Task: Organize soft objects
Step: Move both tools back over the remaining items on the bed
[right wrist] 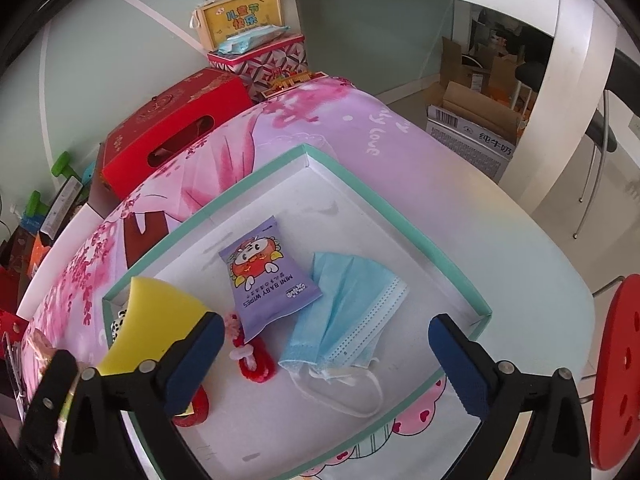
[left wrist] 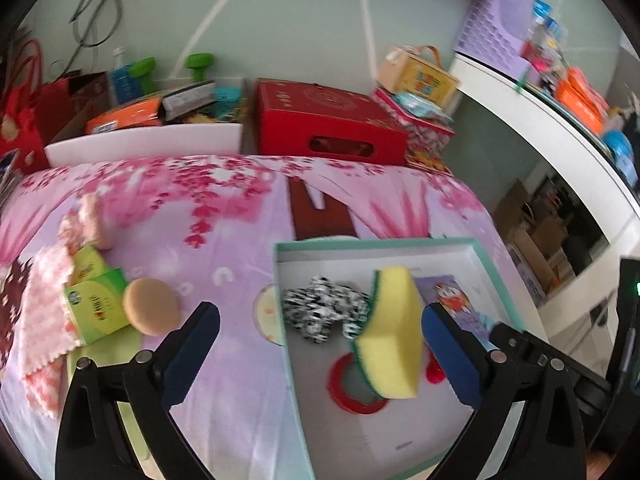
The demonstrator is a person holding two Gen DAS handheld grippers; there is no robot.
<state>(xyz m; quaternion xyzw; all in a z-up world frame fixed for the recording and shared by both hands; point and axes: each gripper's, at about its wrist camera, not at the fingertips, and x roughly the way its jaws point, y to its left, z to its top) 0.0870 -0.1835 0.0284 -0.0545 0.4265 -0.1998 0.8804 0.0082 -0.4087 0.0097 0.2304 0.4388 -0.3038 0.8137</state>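
Observation:
A yellow sponge [left wrist: 394, 332] with a green scouring edge is tilted in mid-air over the teal-rimmed white box [left wrist: 476, 242], between my left gripper's [left wrist: 320, 354] open fingers and touching neither pad; it also shows in the right wrist view [right wrist: 156, 320]. In the box lie a black-and-white scrunchie [left wrist: 324, 312], a red ring [left wrist: 352, 396], a purple baby-wipes pack [right wrist: 272, 276], a blue face mask [right wrist: 348, 312] and a red hair tie [right wrist: 254, 360]. My right gripper [right wrist: 324, 364] is open and empty over the box [right wrist: 256, 172]. A round beige puff [left wrist: 150, 306], green tissue packs [left wrist: 96, 304] and pink cloths [left wrist: 42, 320] lie on the left.
The table has a pink floral cloth [left wrist: 224, 216]. A red gift box [left wrist: 328, 120], patterned boxes [right wrist: 260, 60] and clutter stand behind it. A white desk [left wrist: 552, 132] is at the right, a red stool [right wrist: 616, 372] at the near right, cardboard boxes [right wrist: 472, 128] on the floor.

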